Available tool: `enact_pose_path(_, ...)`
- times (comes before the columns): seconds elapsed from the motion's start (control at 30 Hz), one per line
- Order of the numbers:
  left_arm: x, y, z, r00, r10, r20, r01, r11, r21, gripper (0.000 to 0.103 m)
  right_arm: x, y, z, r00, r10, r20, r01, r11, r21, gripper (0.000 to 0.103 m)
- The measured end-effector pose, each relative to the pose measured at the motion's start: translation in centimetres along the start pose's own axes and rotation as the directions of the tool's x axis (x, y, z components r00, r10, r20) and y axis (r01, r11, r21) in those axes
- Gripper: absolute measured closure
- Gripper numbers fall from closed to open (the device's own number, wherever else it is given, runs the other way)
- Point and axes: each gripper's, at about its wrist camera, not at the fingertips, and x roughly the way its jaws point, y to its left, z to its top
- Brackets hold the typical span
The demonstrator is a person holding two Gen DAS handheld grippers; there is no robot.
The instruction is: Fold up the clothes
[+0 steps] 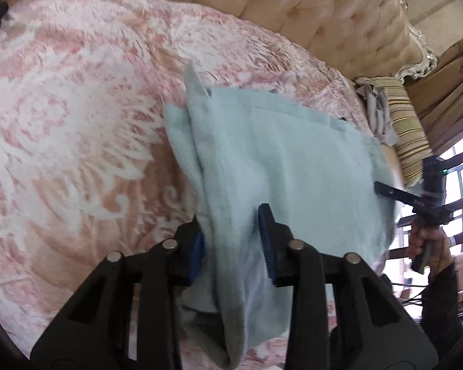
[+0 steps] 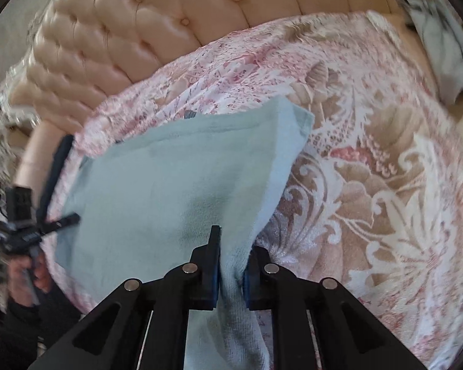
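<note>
**Pale blue garment held up over a pink bed**

While a pink-and-white floral blanket [image 1: 77, 117] is covering the whole bed, a tufted peach headboard [image 2: 114, 40] is curving behind it along the far edge. In the left wrist view a striped cushion [image 1: 407, 135] is lying at the bed's far right side with some grey cloth bunched beside it, and a barred window is showing bright behind that. In the right wrist view a pale grey-blue heap of cloth [image 2: 444, 46] is sitting at the far right corner of the blanket, well apart from the work.

A pale blue garment [image 2: 169, 185] is hanging spread between the two tools above the blanket, its far edge lying on the bedding and its near edge lifted and gathered.

Nearest the right wrist camera, the right gripper [image 2: 231, 280] is pinching a bunched fold of the garment, its blue pads sitting narrow with cloth pressed between them. The left gripper [image 1: 231, 246] is standing partly apart; a thick drape of the same garment is passing between its fingers, touching the left pad, but whether the right pad is pressing on it cannot be told.

Each view is also catching the other tool at the frame's edge, a hand [image 1: 429, 246] in a dark sleeve wrapping its handle.
</note>
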Motion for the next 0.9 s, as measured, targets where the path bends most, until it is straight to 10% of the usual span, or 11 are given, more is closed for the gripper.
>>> enact_pose_path(0.53, 2.3, 2.1, 1.1, 0.987, -0.075, -0.144, 0.082, 0.996, 0.045, 0.057, 0.3, -0.4, 0.1, 1.0, -0.003, -0.003, 0.003, 0.997, 0.083, 0.089)
enact_pose_path(0.63, 2.3, 0.8, 0.7, 0.99, -0.059, -0.126, 0.076, 0.987, 0.139, 0.077, 0.3, 0.4, -0.1, 0.999, -0.049, 0.004, 0.049, 0.998, 0.05, 0.09)
enact_pose_path(0.9, 0.6, -1.0, -0.2, 1.0, 0.013, -0.012, -0.009, 0.961, 0.276, 0.087, 0.5, 1.4, -0.2, 0.992, -0.126, 0.009, 0.125, 0.99, 0.066, 0.091)
